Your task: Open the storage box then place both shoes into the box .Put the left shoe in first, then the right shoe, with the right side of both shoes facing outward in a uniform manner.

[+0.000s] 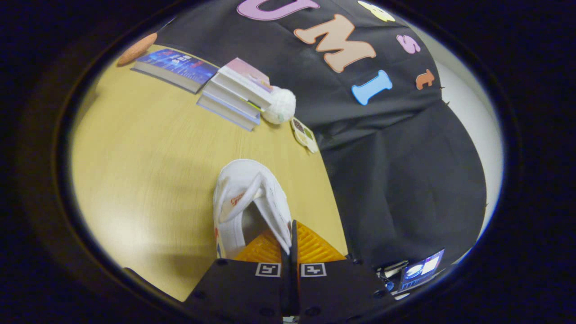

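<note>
Just now the hand-held gripper pinches one white shoe near three books

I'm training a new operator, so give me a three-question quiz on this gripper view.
1. True or false: the tool is shut on the white shoe's side wall.
2. What lies beyond the shoe? A) stacked books B) a kettle C) a plate
3. Fill in: the shoe is over the wooden ____.

Key: 1 true; 2 A; 3 table.
</note>
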A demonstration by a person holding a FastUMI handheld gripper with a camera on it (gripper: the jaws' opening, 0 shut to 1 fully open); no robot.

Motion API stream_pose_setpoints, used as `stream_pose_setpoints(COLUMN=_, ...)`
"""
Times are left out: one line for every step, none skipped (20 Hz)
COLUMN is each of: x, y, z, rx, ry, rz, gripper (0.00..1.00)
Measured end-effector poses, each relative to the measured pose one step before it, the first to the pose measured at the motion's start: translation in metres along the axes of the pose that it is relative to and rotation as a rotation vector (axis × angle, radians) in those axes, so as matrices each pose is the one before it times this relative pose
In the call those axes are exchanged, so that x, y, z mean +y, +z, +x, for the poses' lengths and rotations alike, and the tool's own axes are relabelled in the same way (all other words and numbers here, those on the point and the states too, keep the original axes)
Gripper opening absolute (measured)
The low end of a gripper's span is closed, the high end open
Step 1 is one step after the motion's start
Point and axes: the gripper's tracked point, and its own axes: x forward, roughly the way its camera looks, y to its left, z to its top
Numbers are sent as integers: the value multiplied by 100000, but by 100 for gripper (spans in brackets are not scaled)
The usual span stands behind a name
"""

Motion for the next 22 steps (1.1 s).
stream_pose_setpoints(x=-612, y=1088, z=-724, rx=-1830, ry=-1138, rz=534, gripper=2)
stream_pose_setpoints(x=-505, y=1178, z=-746, rx=-2273, ry=-1152, rz=524, gripper=2)
stream_pose_setpoints(x=-700, y=1269, z=-826, rx=-2547, ry=-1522, rz=594, gripper=2)
stream_pose_setpoints(x=-529, y=1503, z=-1077, rx=-2528, ry=-1471, rz=146, gripper=2)
stream_pose_setpoints(x=-736, y=1337, z=-880, rx=-2510, ry=-1719, rz=-93, gripper=2)
stream_pose_setpoints(x=-592, y=1575, z=-711, rx=-2616, ry=-1329, rz=-262, gripper=2)
stream_pose_setpoints(x=-588, y=1377, z=-885, rx=-2430, ry=-1204, rz=-301, gripper=2)
stream_pose_setpoints(x=-440, y=1485, z=-792, rx=-2809, ry=-1047, rz=147, gripper=2)
stream_pose_setpoints(x=-300, y=1624, z=-898, rx=-2916, ry=-611, rz=739, gripper=2)
stream_pose_setpoints(x=-207, y=1503, z=-821, rx=-2704, ry=-64, rz=1263, gripper=2)
stream_pose_setpoints(x=-25, y=1721, z=-1044, rx=-2909, ry=429, rz=1646, gripper=2)
stream_pose_setpoints(x=58, y=1609, z=-794, rx=-3056, ry=744, rz=1563, gripper=2)
stream_pose_setpoints(x=172, y=1728, z=-1010, rx=-2901, ry=672, rz=910, gripper=2)
stream_pose_setpoints(x=294, y=1714, z=-1000, rx=-3080, ry=636, rz=680, gripper=2)
stream_pose_setpoints(x=462, y=1676, z=-1110, rx=-2657, ry=1111, rz=663, gripper=2)
stream_pose_setpoints(x=921, y=1487, z=-1064, rx=-2339, ry=2237, rz=1816, gripper=2)
stream_pose_setpoints(x=1077, y=1201, z=-909, rx=-1675, ry=3036, rz=2187, gripper=2)
stream_pose_setpoints(x=1654, y=987, z=-765, rx=-990, ry=3615, rz=2076, gripper=2)
stream_pose_setpoints(x=1575, y=874, z=-891, rx=-956, ry=3484, rz=1454, gripper=2)
stream_pose_setpoints(x=1385, y=801, z=-767, rx=-819, ry=3066, rz=1282, gripper=2)
stream_pose_setpoints(x=1478, y=783, z=-819, rx=-861, ry=2901, rz=1564, gripper=2)
stream_pose_setpoints(x=1478, y=695, z=-479, rx=-873, ry=3181, rz=2612, gripper=2)
